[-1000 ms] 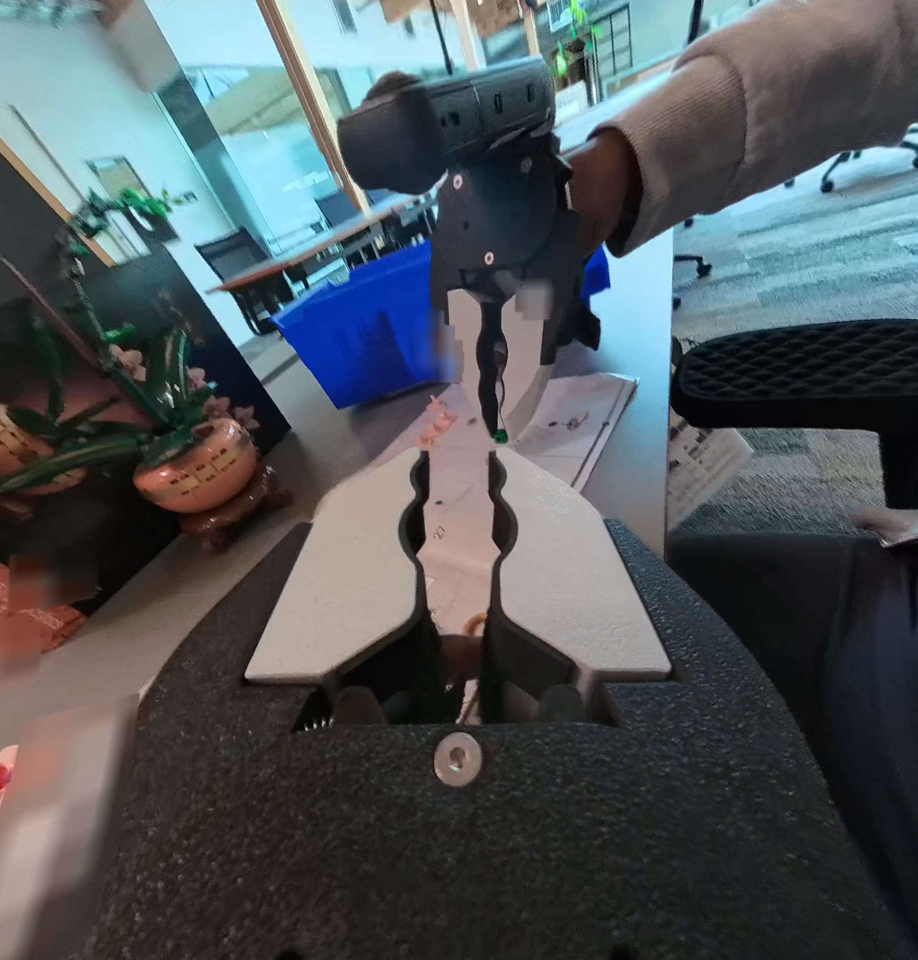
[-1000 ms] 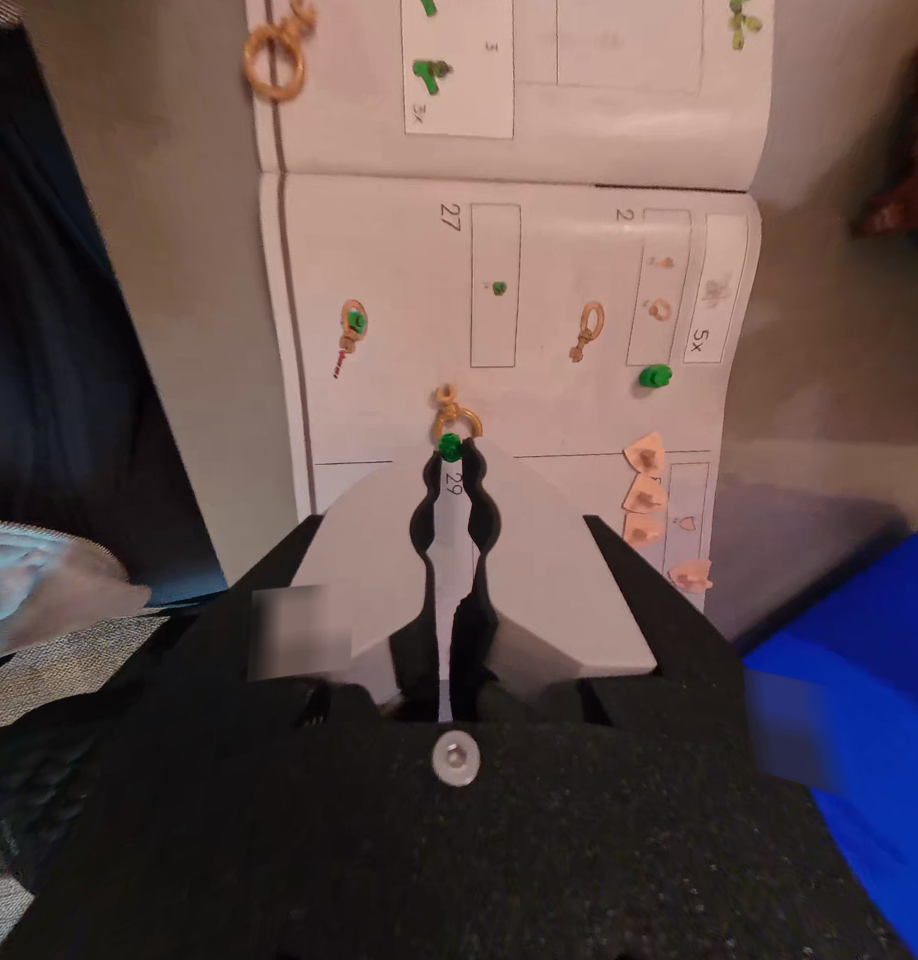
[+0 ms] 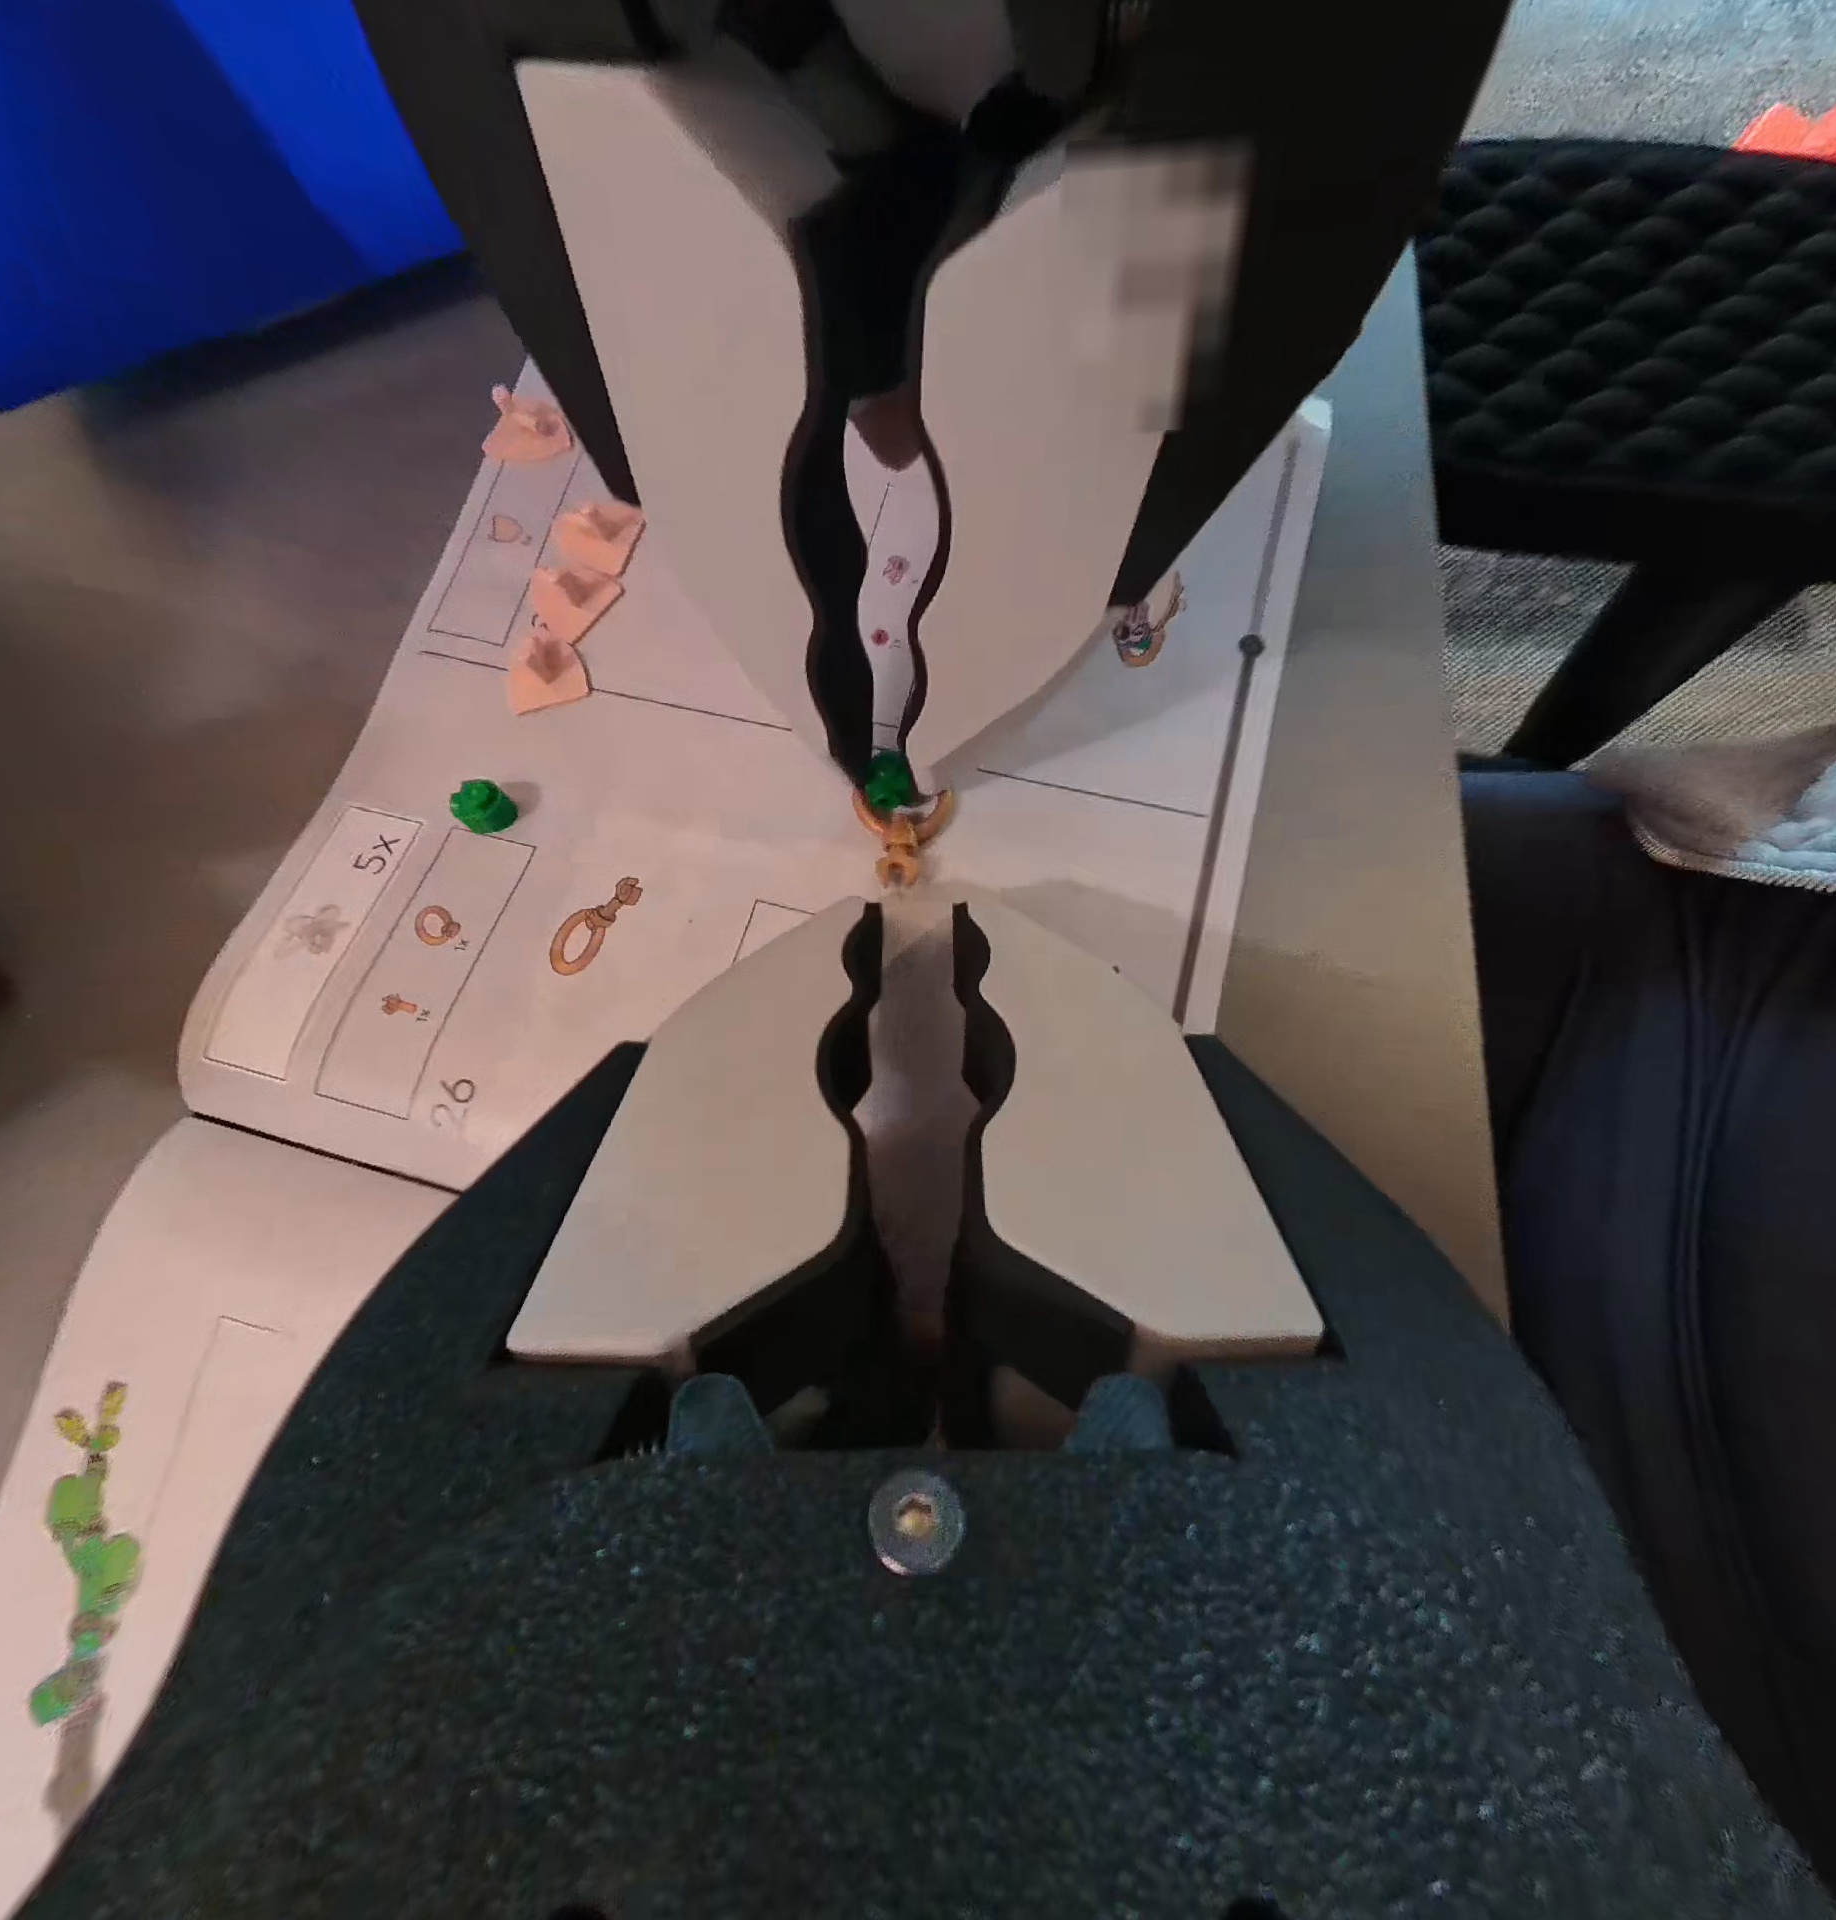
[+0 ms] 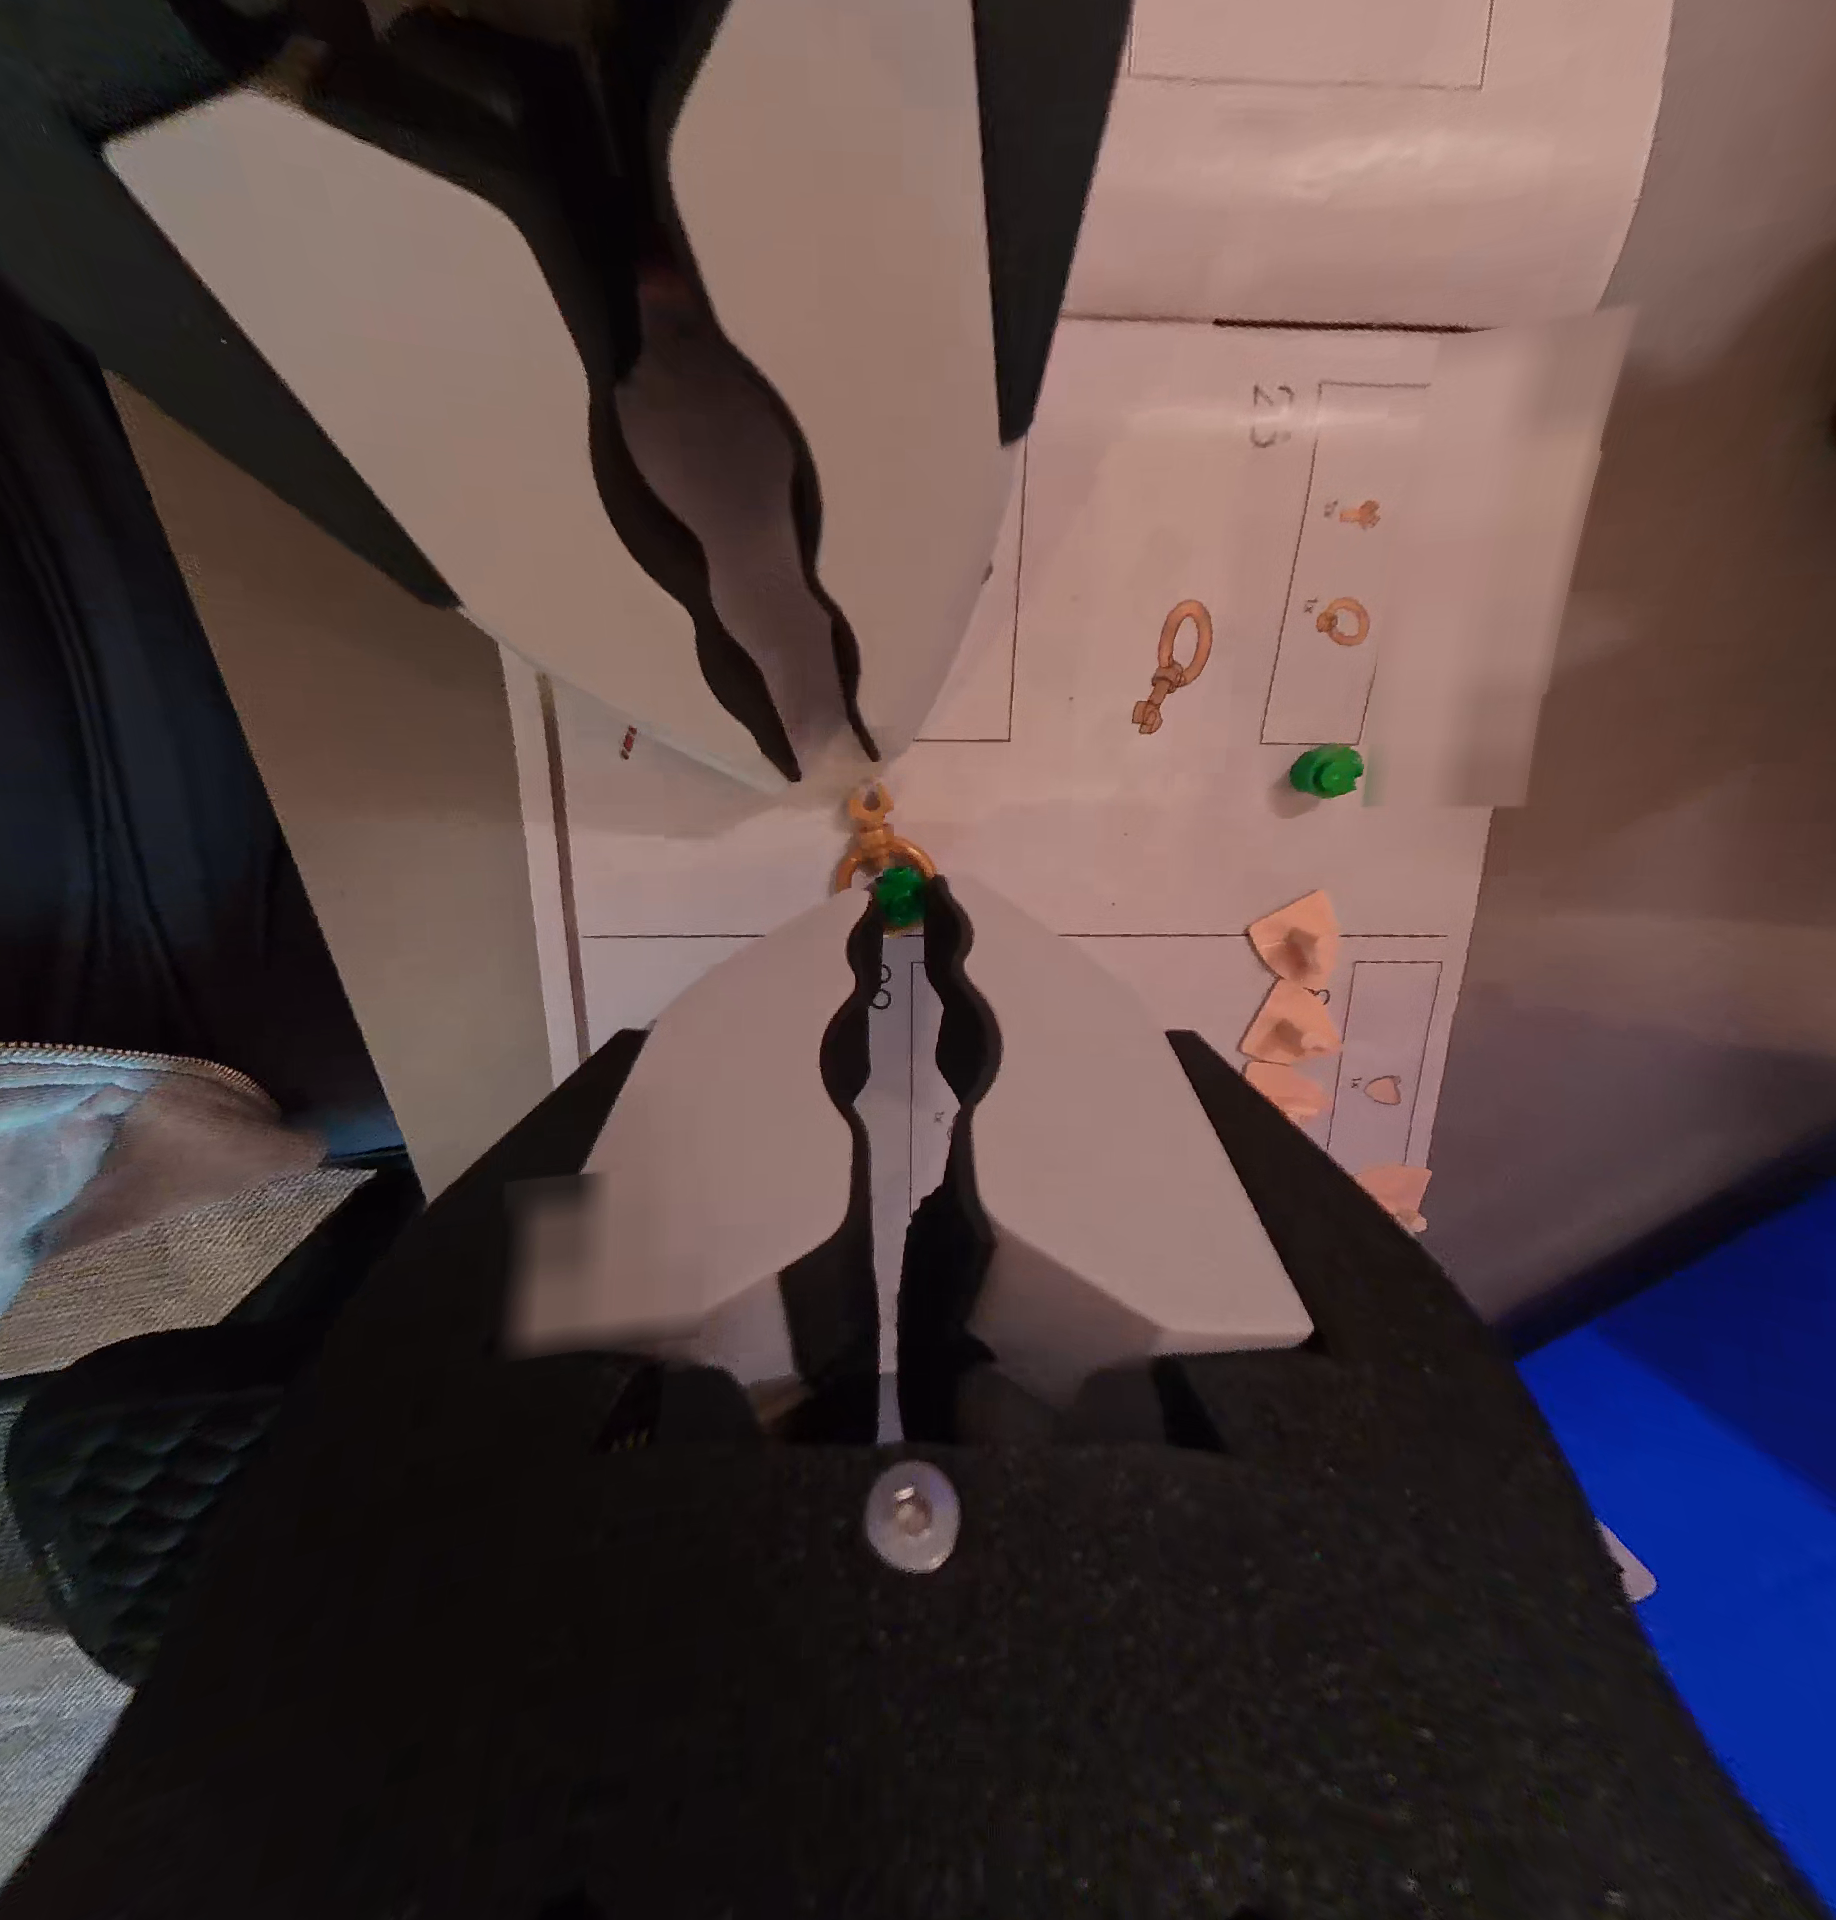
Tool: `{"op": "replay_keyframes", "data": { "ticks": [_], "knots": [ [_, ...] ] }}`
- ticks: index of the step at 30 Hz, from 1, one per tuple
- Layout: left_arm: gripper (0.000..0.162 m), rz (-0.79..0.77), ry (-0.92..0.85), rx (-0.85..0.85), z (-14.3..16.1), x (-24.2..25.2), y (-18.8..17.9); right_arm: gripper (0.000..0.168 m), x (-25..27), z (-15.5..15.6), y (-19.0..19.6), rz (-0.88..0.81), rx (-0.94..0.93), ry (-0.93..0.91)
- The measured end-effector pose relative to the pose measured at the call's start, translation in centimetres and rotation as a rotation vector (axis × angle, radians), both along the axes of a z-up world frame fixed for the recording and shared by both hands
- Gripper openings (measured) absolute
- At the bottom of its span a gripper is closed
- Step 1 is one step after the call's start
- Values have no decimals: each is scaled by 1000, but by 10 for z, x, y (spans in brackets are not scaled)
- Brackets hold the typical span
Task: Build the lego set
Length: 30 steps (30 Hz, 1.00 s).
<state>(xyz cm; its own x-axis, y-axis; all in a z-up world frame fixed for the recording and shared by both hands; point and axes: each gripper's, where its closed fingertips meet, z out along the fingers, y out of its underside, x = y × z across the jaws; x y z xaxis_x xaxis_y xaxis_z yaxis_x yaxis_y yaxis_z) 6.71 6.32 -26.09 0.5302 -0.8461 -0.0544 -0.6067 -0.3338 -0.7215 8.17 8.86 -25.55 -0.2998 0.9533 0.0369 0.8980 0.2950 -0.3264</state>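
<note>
The right tool [image 4: 898,902] pinches a green stud [image 4: 899,896] against the gold ring piece [image 4: 876,847]. The left tool [image 3: 916,906] is slightly spread just short of it. Only the left view shows the chair armrest [image 3: 1662,343].

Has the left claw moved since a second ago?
Yes. The left claw has dropped toward the instruction booklet, tips now close to the gold ring piece.

The open booklet [image 3: 685,831] lies on the counter [image 3: 218,540]. On its page, the ring piece [image 3: 898,831] sits between the two tool tips; a loose stud [image 3: 483,805] and petal pieces [image 3: 571,603] lie to its left, the bin [image 3: 166,177] behind them.
</note>
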Motion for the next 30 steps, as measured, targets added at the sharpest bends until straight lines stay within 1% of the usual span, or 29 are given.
{"op": "replay_keyframes", "data": {
  "ticks": [3,10,11,17,22,30],
  "knots": [
    [17,18,-19,2,0,-2,1,8,-2,0,0,17,-9,-19],
    [17,15,-20,8,0,-2,1,8,0,0,-1,5,-28,-56],
    [17,15,-20,11,0,-2,1,11,0,0,-2,7,-38,-58],
    [17,17,-22,12,0,-1,0,13,3,0,-4,4,-39,-80],
    [16,18,-26,6,0,-1,1,16,4,0,-7,-5,-73,-71],
    [16,16,-27,4,0,-1,1,23,6,1,-9,46,-24,-31]
  ]
}}
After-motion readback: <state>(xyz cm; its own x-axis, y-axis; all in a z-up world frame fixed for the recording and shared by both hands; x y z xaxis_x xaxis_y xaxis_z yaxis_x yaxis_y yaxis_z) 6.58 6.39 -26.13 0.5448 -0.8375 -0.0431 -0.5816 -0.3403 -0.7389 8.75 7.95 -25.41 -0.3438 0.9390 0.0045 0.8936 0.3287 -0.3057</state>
